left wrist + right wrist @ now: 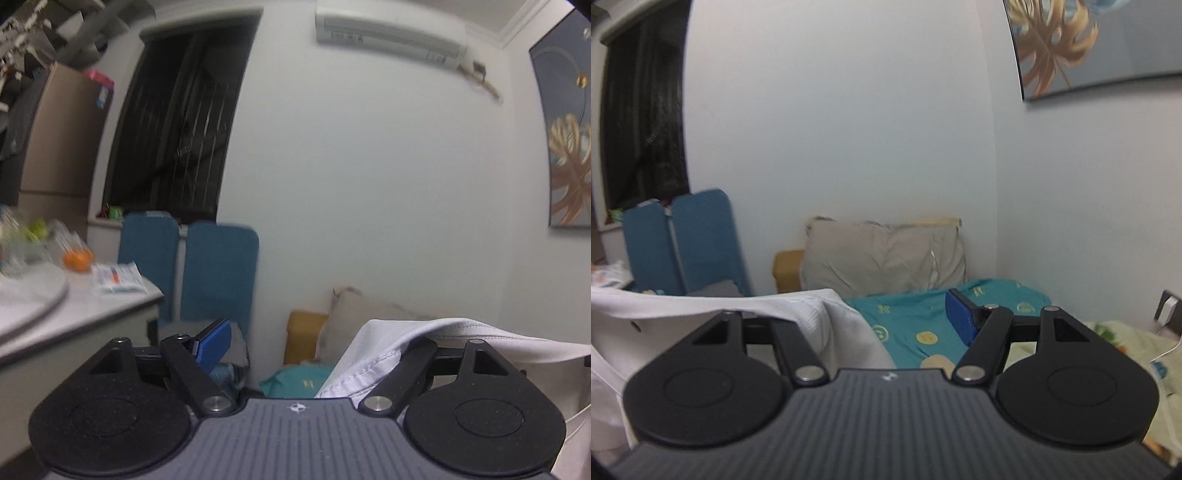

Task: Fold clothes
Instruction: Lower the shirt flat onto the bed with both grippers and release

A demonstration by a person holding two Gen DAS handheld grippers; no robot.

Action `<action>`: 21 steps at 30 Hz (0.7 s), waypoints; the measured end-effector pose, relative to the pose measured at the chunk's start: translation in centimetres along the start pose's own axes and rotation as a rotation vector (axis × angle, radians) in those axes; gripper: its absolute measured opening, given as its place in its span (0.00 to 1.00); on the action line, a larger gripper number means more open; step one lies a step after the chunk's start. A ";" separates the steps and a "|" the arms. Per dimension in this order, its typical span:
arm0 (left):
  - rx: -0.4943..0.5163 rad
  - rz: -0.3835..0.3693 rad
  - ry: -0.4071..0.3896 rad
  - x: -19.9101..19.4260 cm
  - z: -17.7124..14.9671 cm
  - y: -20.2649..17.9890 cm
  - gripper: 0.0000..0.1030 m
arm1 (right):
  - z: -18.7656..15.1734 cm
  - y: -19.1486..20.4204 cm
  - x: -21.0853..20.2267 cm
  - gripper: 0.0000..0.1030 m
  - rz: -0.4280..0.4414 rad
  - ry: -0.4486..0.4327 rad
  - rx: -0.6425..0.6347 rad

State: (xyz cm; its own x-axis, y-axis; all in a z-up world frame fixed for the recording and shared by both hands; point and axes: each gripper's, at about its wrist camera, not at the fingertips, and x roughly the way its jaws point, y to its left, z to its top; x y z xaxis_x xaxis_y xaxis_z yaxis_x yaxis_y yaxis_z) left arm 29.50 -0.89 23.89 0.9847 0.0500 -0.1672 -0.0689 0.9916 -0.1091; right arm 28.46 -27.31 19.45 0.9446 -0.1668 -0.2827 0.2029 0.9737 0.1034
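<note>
- While it hangs across the lower right of the left view, the white garment (373,354) looks light, soft and limp; I'd grip along its stitched hem.
- Left gripper (314,350): wide apart, cloth draped over one finger, nothing pinched.
- Right gripper (886,325): likewise spread, cloth over its left finger.
- Behind: pillow (882,254) and teal sheet (916,314).

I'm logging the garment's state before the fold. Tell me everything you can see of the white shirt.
The white shirt is plain, soft knit fabric with a stitched hem and a ribbed band along its upper edge. It is lifted off the bed, draped between the two claws. In the left wrist view it covers the left claw's right finger; in the right wrist view it hides the right claw's left finger. Both claws stand wide open. No print shows.
</note>
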 end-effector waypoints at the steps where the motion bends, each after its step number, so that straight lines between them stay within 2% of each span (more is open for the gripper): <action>1: -0.003 -0.004 0.026 3.4 -1.9 -0.2 0.80 | -1.2 0.2 2.7 0.65 -0.010 0.007 0.007; 6: 0.026 -0.013 0.163 19.2 -13.0 -1.0 0.80 | -9.1 0.0 16.3 0.65 -0.040 0.085 0.008; 9: 0.085 -0.009 0.258 26.9 -21.5 -2.3 0.80 | -13.9 -1.0 23.9 0.65 -0.058 0.182 0.008; 12: 0.135 -0.004 0.357 34.0 -27.9 -1.9 0.80 | -18.5 -1.6 30.5 0.65 -0.060 0.281 0.004; 14: 0.149 -0.017 0.436 37.7 -30.9 -1.2 0.80 | -21.2 -1.7 33.9 0.66 -0.044 0.360 -0.007; 16: 0.171 -0.023 0.522 41.1 -33.3 -0.7 0.79 | -23.5 -1.4 37.0 0.66 0.018 0.477 -0.035; 18: 0.213 -0.011 0.622 44.3 -35.0 -0.7 0.77 | -24.8 -0.5 39.0 0.66 0.060 0.557 -0.086; 21: 0.226 -0.055 0.729 46.6 -35.7 -1.1 0.81 | -25.4 1.2 39.3 0.69 0.152 0.559 -0.098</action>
State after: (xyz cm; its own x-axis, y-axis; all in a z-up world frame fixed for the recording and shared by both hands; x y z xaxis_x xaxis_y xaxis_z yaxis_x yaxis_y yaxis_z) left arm 69.78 -3.91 -18.73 0.6257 -0.0137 -0.7800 0.0888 0.9946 0.0538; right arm 59.31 -28.77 -15.80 0.6763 0.0570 -0.7345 0.0258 0.9946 0.1009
